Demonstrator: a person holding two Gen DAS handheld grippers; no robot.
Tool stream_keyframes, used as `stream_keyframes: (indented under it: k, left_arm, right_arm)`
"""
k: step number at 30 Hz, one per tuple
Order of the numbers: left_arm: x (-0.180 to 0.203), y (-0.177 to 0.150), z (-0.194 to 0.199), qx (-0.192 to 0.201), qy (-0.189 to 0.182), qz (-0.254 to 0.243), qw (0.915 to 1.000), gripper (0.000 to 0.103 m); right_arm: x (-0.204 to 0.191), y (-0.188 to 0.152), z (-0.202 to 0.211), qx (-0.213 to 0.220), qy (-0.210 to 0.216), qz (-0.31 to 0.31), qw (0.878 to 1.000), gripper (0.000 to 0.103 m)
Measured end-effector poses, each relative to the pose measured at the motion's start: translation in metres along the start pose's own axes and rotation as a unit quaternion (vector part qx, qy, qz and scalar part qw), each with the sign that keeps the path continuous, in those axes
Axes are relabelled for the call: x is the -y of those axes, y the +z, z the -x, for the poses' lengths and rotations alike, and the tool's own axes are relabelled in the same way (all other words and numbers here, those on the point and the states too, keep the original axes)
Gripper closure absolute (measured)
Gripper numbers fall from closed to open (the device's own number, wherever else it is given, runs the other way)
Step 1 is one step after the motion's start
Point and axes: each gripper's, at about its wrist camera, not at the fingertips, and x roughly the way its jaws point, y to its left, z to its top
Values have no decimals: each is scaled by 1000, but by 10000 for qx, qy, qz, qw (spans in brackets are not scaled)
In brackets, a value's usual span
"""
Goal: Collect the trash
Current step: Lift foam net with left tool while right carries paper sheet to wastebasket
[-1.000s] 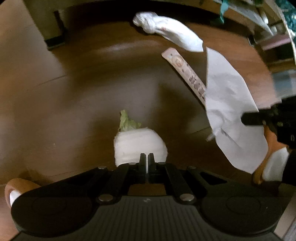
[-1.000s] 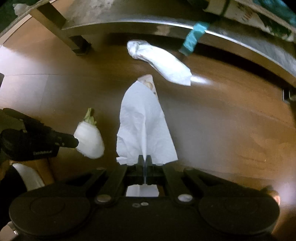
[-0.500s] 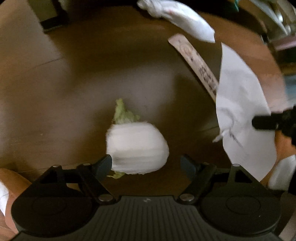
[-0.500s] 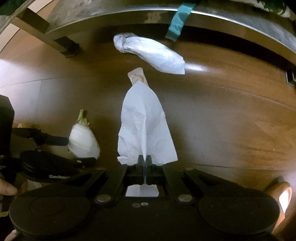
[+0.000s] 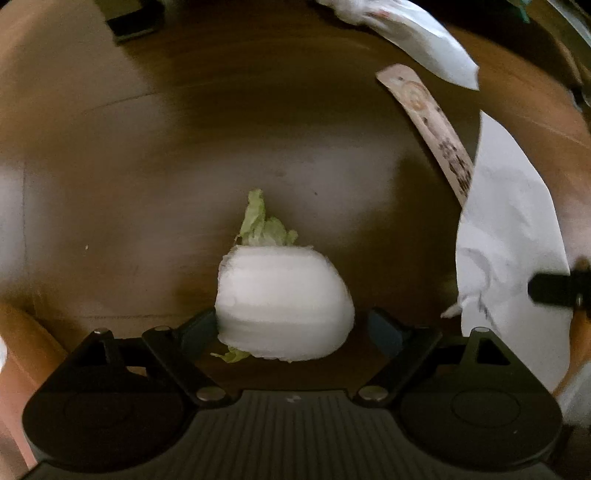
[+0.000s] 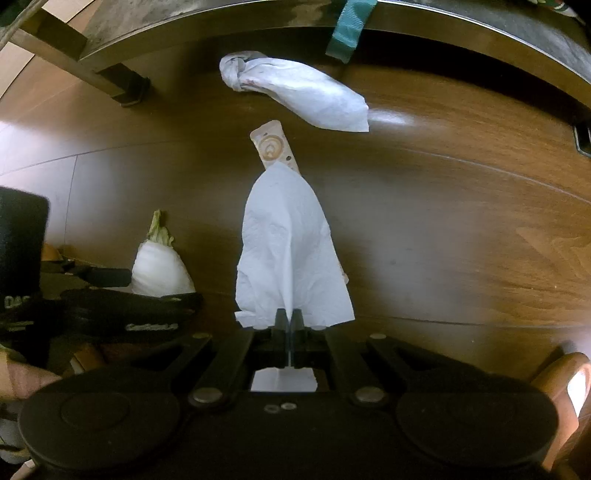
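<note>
**Left jaws open around the cabbage chunk while the right keeps its tissue**

Nearest the left gripper (image 5: 286, 328), the fingers were pressed together a second ago; they now stand wide and are opening yet, one to each side of the white cabbage chunk (image 5: 284, 306). The left finger's pad sits just at the chunk's edge, the right one stands clear of it. Compared with the earlier left wrist view the chunk is also larger and lower in the frame, so the gripper has come down over it. I judge this the last approach before a pinch: the chunk lies on the wooden floor (image 5: 147, 192) and is not yet gripped.

The chunk's broad cut end faces back toward the gripper body and its green leafy tip (image 5: 264, 225) points straight away beyond the fingertips, so its long axis runs along the fingers' line and the jaws would close across its width.

The right gripper (image 6: 290, 321) is unchanged: fingers pinched tight on a white tissue (image 6: 288, 251), which hangs out ahead of the tips.

Beyond the tissue, a printed paper strip (image 6: 273, 147) lies lengthwise away from the right fingers. Farthest, a knotted white bag (image 6: 295, 92) lies crosswise near a metal frame (image 6: 443, 26). Both appear left to collect.
</note>
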Motion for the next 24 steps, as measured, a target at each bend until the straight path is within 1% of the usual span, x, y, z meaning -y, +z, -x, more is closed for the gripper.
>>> stream_keyframes:
  k: [2, 4, 6, 8, 12, 13, 15, 16, 21, 24]
  left_arm:
    - [6, 2, -1, -34, 171, 87, 9998, 14]
    - [10, 4, -2, -35, 337, 160, 9993, 16]
    - [14, 1, -1, -24, 498, 89, 9987, 18]
    - [15, 0, 0, 30, 518, 89, 9986, 20]
    - [21, -6, 4, 98, 523, -108, 9985, 35]
    - [20, -7, 4, 94, 522, -149, 9985, 36]
    - [17, -7, 5, 90, 438, -127, 9989, 38]
    - [15, -6, 6, 120, 310, -116, 9994, 40]
    - [-1, 1, 24, 358, -19, -47, 9993, 40]
    - [-4, 5, 40, 512, -149, -200, 9984, 40]
  right_arm:
    - [0, 0, 1, 10, -10, 5, 10000, 103]
    - [1, 0, 2, 25, -21, -9, 10000, 103]
    - [1, 0, 3, 38, -35, -15, 10000, 103]
    - [0, 0, 5, 46, -52, -11, 10000, 103]
    - [-2, 0, 10, 80, -89, 44, 9999, 103]
    - [-2, 0, 12, 96, -105, 69, 9999, 103]
    - [-3, 0, 17, 127, -132, 103, 9998, 103]
    - [-3, 1, 19, 149, -147, 106, 9997, 103]
    - [-4, 5, 33, 244, -248, 113, 9993, 103]
    - [-8, 5, 48, 340, -306, 143, 9989, 103]
